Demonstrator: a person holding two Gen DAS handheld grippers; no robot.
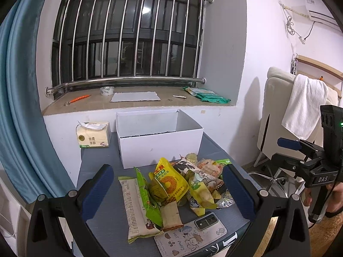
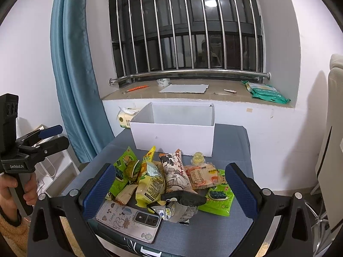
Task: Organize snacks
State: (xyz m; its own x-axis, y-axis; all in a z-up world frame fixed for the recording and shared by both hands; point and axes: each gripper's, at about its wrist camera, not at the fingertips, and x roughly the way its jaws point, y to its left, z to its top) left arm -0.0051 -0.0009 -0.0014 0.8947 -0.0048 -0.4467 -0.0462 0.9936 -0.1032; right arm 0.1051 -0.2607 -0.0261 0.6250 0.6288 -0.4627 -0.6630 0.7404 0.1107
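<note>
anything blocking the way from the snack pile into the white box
Nothing visible does. The snack pile lies right in front of the open-topped white box, whose visible interior looks empty. Both grippers hover open over the pile.

Glossy crinkled plastic film wraps the snack packets (image 1: 171,184), catching light at the table's centre. Behind them at twelve o'clock, the white box (image 1: 158,143) looks like matt smooth cardboard. The table top (image 2: 227,141) is a dull grey ribbed sheet. The window bars (image 1: 133,34) are polished metal. At three o'clock hangs a white terry towel (image 1: 304,105), rough cloth.
</note>
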